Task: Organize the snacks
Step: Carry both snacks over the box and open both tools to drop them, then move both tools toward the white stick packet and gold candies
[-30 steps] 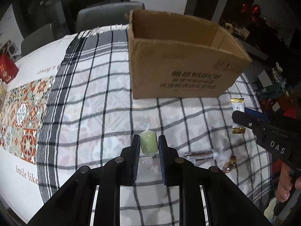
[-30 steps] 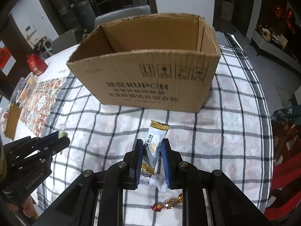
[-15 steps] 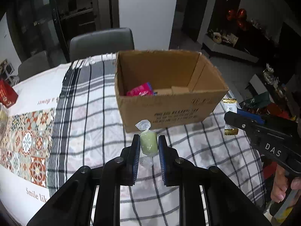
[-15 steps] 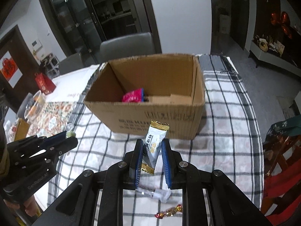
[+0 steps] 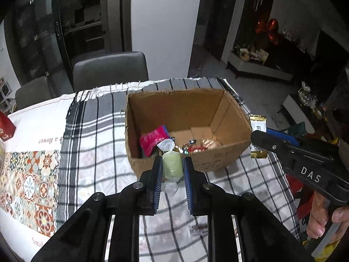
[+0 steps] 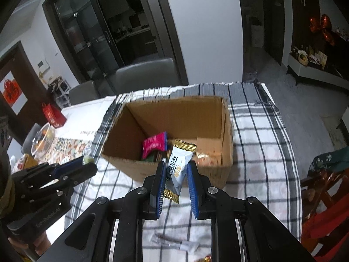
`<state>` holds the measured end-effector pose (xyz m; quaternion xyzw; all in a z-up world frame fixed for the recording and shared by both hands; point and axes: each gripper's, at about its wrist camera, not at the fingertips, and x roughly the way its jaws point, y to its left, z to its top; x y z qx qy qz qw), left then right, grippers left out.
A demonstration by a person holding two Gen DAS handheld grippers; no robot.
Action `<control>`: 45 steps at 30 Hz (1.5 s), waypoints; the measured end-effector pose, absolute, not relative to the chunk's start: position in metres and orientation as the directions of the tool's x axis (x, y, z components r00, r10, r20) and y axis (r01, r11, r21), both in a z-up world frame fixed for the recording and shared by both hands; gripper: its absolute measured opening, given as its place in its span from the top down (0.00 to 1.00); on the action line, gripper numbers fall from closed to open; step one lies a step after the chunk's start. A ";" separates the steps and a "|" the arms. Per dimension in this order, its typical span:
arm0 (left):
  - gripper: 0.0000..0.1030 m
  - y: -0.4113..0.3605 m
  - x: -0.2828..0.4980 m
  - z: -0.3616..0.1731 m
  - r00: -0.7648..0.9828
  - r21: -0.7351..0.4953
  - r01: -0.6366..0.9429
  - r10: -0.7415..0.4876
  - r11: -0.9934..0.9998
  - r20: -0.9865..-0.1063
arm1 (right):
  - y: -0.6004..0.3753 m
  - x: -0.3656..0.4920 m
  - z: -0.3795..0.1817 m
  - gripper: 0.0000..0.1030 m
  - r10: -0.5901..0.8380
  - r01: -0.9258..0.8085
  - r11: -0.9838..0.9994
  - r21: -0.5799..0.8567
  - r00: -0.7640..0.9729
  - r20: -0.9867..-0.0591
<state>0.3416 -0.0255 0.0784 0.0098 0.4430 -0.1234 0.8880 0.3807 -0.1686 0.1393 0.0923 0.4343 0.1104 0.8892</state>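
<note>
Cardboard box [image 5: 220, 155] rim, tongs [image 5: 172, 166] gripping green candy [image 5: 172, 165]

My two wrist cameras look steeply down along my jaws from close above the table [image 5: 104, 131], both facing the open cardboard box [image 5: 187, 118] at 12 o'clock, their shared ground.

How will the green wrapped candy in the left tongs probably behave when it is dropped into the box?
The green candy keeps its barrel shape between the left tongs, so it is probably firm. Being rounded, it may roll a little on the cardboard box floor. Its twisted clear ends look thin and floppy.
</note>
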 end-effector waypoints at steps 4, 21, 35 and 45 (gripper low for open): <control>0.81 -0.029 0.356 0.076 0.580 -0.100 0.237 -0.224 0.966 -0.783 | -0.170 0.394 0.138 0.79 0.277 -0.109 0.958 0.267 0.603 -0.748; 0.60 -0.045 0.397 0.068 0.626 -0.078 0.284 -0.246 0.956 -0.740 | -0.179 0.431 0.109 0.75 0.257 -0.049 0.958 0.284 0.588 -0.767; 0.60 -0.048 0.320 0.086 0.688 -0.012 0.355 -0.270 0.935 -0.674 | -0.175 0.355 0.132 0.75 0.254 -0.118 0.965 0.235 0.646 -0.719; 0.60 -0.055 0.261 0.080 0.683 0.000 0.447 -0.341 0.895 -0.646 | -0.178 0.296 0.124 0.75 0.259 -0.098 0.960 0.264 0.671 -0.695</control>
